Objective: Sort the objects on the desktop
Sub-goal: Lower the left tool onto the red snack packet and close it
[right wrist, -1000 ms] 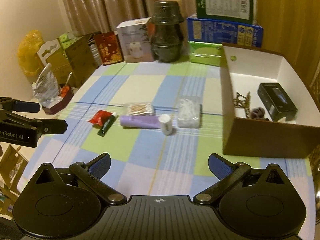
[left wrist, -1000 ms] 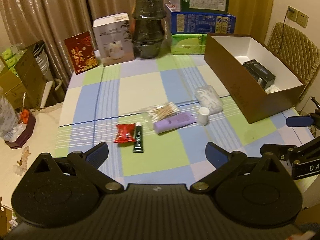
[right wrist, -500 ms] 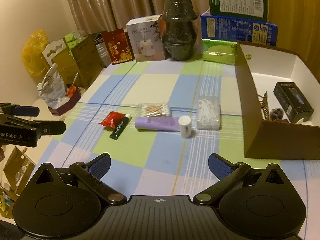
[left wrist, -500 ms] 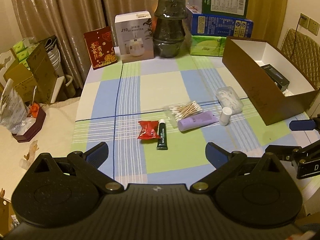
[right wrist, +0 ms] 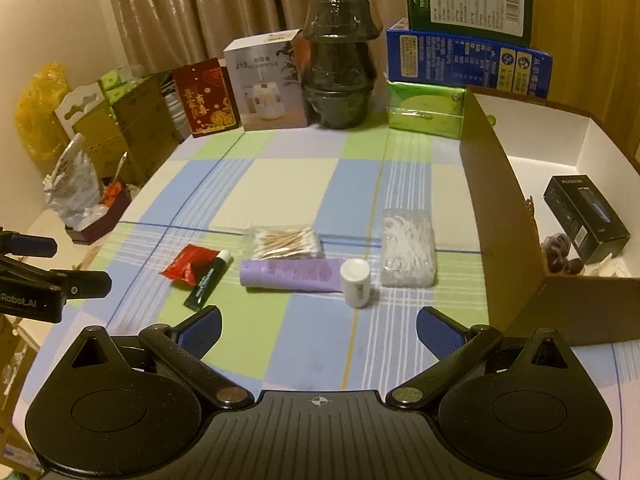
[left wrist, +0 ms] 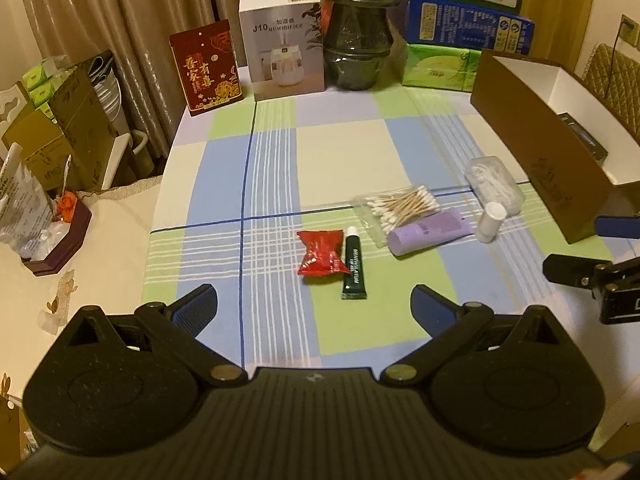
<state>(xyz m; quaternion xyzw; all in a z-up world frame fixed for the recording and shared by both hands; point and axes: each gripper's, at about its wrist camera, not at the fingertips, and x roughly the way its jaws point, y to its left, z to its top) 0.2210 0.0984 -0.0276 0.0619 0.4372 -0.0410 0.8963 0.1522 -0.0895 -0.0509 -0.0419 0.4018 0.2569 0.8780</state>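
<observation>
Six loose items are lying in a row at mid-frame of both views: one red packet (left wrist: 321,253), one green tube (left wrist: 353,264) touching it, one swab bag (left wrist: 396,208), one purple tube (left wrist: 434,230), one white bottle (left wrist: 489,222) and one floss box (left wrist: 495,179). One brown box (right wrist: 502,216) is sitting at the right, already holding a black carton (right wrist: 586,218) and some small dark pieces.

The left gripper (left wrist: 314,304) and right gripper (right wrist: 319,326) are both hanging low in frame, fingers spread apart, holding nothing.

Risks, as I judge: the items are crowding each other, so closing on one tube is likely nudging its neighbour; the upright bottle is apt to topple; the slack swab bag may slip.
</observation>
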